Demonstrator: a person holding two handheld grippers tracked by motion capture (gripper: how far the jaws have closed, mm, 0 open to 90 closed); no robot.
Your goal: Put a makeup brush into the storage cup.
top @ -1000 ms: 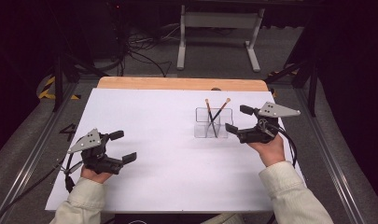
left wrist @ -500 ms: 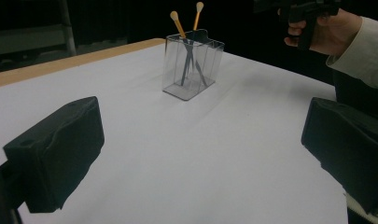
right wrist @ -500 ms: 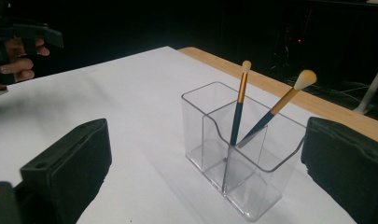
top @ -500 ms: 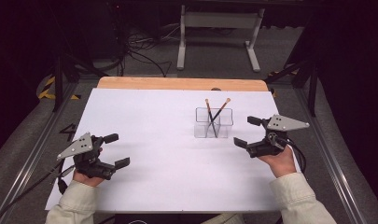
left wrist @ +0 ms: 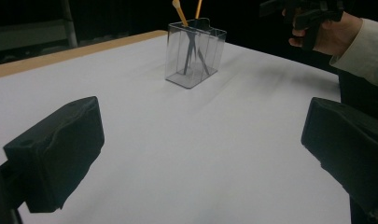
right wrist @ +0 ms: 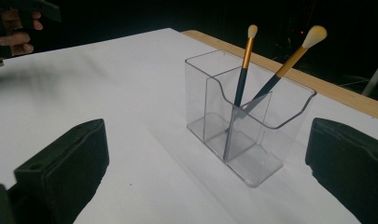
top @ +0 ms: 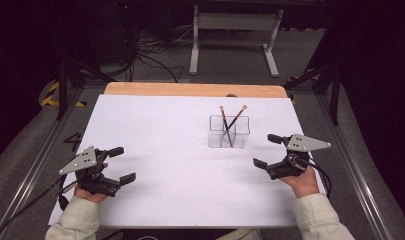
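Observation:
A clear plastic holder [top: 229,131] with several compartments stands on the white tabletop [top: 170,130], right of centre. Two brushes with black and gold handles [top: 235,120] lean crossed inside it. My right gripper [top: 267,150] is just right of the holder and a little nearer the front, apart from it. Its jaws have just been opening and stand wide, with nothing between them. In the right gripper view the holder [right wrist: 247,126] and brushes [right wrist: 245,60] sit just ahead of the gripper [right wrist: 205,168]. My left gripper [top: 121,164] hovers open and empty near the front left; its own view shows the holder [left wrist: 195,53] far off.
A wooden strip [top: 190,90] borders the table's far edge. Beyond it are a metal stand [top: 235,30] and cables on the dark floor. Metal rails run along both table sides. The other hand and gripper [left wrist: 312,14] appear at the top right of the left gripper view.
My right gripper has drawn back from the holder, toward the front edge and to the right. The left gripper has slid slightly toward the front left.

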